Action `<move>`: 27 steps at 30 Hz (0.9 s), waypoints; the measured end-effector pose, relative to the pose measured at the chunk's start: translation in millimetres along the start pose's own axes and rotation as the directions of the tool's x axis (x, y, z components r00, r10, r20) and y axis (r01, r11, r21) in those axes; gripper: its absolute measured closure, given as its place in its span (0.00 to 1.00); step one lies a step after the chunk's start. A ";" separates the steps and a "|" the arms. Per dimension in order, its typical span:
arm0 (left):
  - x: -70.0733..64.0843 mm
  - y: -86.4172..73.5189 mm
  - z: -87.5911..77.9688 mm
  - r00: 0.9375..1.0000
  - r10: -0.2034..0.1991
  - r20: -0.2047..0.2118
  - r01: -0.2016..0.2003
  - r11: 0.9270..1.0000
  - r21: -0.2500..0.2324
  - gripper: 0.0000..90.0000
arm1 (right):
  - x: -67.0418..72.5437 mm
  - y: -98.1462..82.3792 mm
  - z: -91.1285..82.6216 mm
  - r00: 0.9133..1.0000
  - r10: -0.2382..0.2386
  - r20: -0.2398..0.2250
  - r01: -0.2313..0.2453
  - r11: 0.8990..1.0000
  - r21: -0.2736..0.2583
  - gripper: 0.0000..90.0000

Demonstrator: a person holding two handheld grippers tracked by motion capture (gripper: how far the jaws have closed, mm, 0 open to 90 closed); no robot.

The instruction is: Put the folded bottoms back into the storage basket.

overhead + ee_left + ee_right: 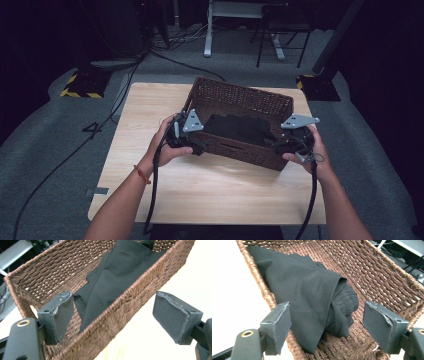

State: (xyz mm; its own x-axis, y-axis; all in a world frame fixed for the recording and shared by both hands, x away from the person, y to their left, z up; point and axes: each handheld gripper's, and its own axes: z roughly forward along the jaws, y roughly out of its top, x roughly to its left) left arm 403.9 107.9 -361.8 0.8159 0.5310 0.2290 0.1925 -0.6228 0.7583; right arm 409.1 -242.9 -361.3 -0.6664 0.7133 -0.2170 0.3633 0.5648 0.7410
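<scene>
Dark studio floor and trailing cables surround the pale wooden table (pixel 200 185) where I work at a brown wicker basket (pixel 240 97). Black cloth (pixel 307 295) lies bunched inside it, draped up against the near wall just ahead of both my tools. My left gripper (pixel 112 317) stands with its jaws wide apart, straddling the basket's near rim, one pad inside and one outside, closed on nothing. My right gripper (pixel 325 327) hangs at the opposite end, jaws likewise spread above the folded cloth without touching it. By my reckoning the cloth sits in the basket ungrasped, so any gripping and lifting remains ahead.
</scene>
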 end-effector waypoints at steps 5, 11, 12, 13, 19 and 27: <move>-6.4 -7.3 -5.8 1.000 0.013 -0.010 -0.013 1.000 0.005 0.20 | 6.4 -4.9 -6.5 1.000 -0.024 0.015 0.024 1.000 -0.007 0.26; -12.8 -19.3 -10.4 1.000 0.019 -0.009 -0.019 1.000 0.013 0.19 | 16.1 -18.0 -12.4 0.998 -0.048 0.039 0.049 0.999 -0.021 0.25; -14.8 -22.4 -11.3 1.000 0.019 -0.010 -0.019 1.000 0.017 0.19 | 16.1 -18.0 -12.4 0.998 -0.048 0.039 0.049 0.999 -0.021 0.25; -15.9 -24.2 -11.8 1.000 0.019 -0.004 -0.019 1.000 0.021 0.19 | 17.6 -20.9 -13.2 0.998 -0.051 0.043 0.051 0.998 -0.019 0.25; -24.5 -43.2 -14.8 1.000 0.009 0.008 -0.009 0.999 0.037 0.19 | 23.9 -33.5 -17.4 0.997 -0.056 0.049 0.057 0.998 -0.020 0.25; -30.4 -73.2 -17.3 1.000 -0.010 -0.006 0.010 0.997 0.080 0.19 | 29.0 -57.4 -25.9 0.997 -0.037 0.065 0.039 0.999 -0.030 0.25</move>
State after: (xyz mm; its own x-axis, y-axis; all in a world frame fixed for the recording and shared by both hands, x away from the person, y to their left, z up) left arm 355.5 147.2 -413.7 0.8105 0.5407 0.2253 0.2442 -0.6614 0.7091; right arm 352.0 -265.3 -393.7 -0.6356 0.7172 -0.2857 0.3170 0.5798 0.7505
